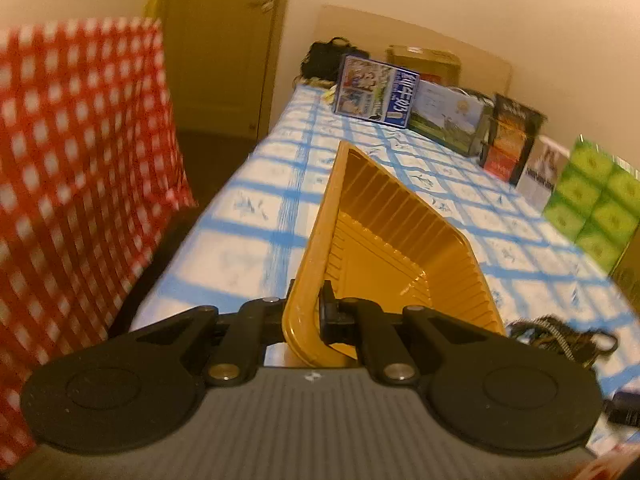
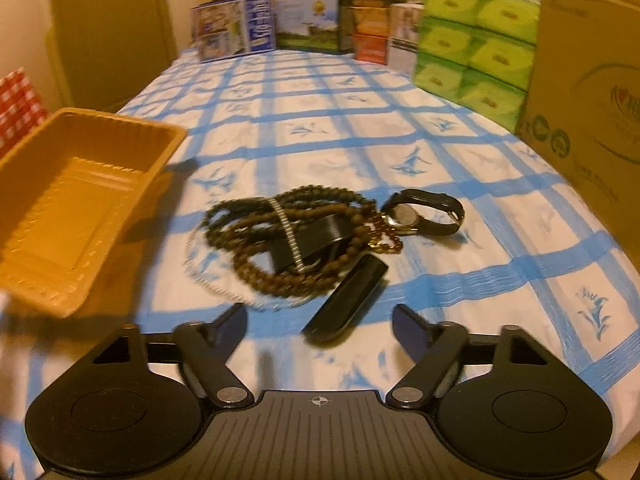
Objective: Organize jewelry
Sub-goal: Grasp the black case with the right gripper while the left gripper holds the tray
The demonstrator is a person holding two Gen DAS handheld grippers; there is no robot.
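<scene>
An empty orange plastic tray [image 1: 384,240] is lifted and tilted on its side above the blue-checked tablecloth [image 1: 248,208], with my left gripper [image 1: 306,312] shut on its near rim. In the right wrist view the same tray [image 2: 80,200] hangs at the left. Beside it a pile lies on the cloth: a brown bead necklace [image 2: 280,232], a thin silver chain [image 2: 200,272], a black-strapped wristwatch [image 2: 420,212] and a black oblong piece [image 2: 344,304]. My right gripper [image 2: 320,320] is open just above the near end of the black piece, touching nothing.
Boxes and books [image 2: 236,28] line the far edge of the table, with green tissue packs [image 2: 476,40] and a big cardboard box [image 2: 592,80] on the right. A red checked cloth [image 1: 80,160] hangs past the table's left edge, near a door [image 1: 224,40].
</scene>
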